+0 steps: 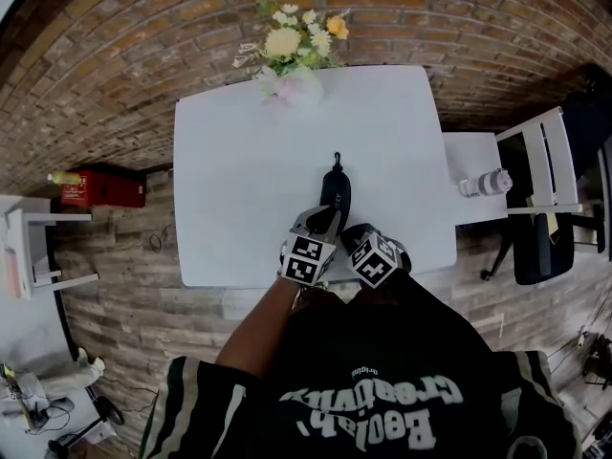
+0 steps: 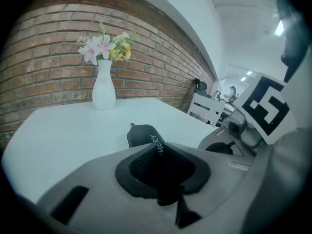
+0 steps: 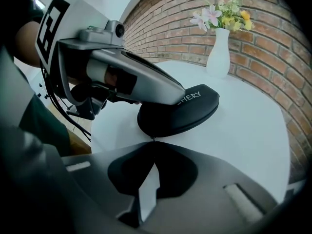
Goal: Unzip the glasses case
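On the white surface (image 1: 239, 161) the glasses case (image 1: 336, 187) looked fully zipped, nothing yet undone; the left gripper (image 1: 327, 222) grasped its near end, the right gripper (image 1: 354, 235) clenched shut at its seam.

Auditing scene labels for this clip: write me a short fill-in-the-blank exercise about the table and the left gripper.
1. The black glasses case lies on a ____ table.
2. The flowers stand in a white ____.
3. The left gripper is shut on the ____.
4. Behind the table is a ____ wall.
Missing words: white; vase; glasses case; brick.
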A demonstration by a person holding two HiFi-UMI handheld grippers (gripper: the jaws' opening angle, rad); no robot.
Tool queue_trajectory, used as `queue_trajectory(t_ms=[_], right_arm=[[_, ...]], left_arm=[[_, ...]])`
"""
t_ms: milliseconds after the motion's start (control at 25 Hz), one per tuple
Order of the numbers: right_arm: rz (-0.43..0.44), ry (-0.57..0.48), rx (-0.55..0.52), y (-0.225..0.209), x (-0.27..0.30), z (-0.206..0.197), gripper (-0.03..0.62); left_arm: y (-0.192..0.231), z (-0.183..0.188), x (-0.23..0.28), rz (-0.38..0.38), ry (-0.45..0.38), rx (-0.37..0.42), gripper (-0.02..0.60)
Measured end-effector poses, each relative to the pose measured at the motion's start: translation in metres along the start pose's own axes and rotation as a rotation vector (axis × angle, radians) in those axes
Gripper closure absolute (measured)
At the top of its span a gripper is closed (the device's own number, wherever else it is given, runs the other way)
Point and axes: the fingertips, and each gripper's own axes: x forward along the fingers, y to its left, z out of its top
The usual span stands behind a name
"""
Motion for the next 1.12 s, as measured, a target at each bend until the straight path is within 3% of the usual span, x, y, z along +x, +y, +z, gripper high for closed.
queue_trajectory(t_ms=[1120], right_arm=[[-0.084, -0.007, -0.015, -0.029, -0.007, 0.001, 0.580]], left_arm=[[0.000, 0.005, 0.000, 0.009, -0.027, 0.003, 0.543]])
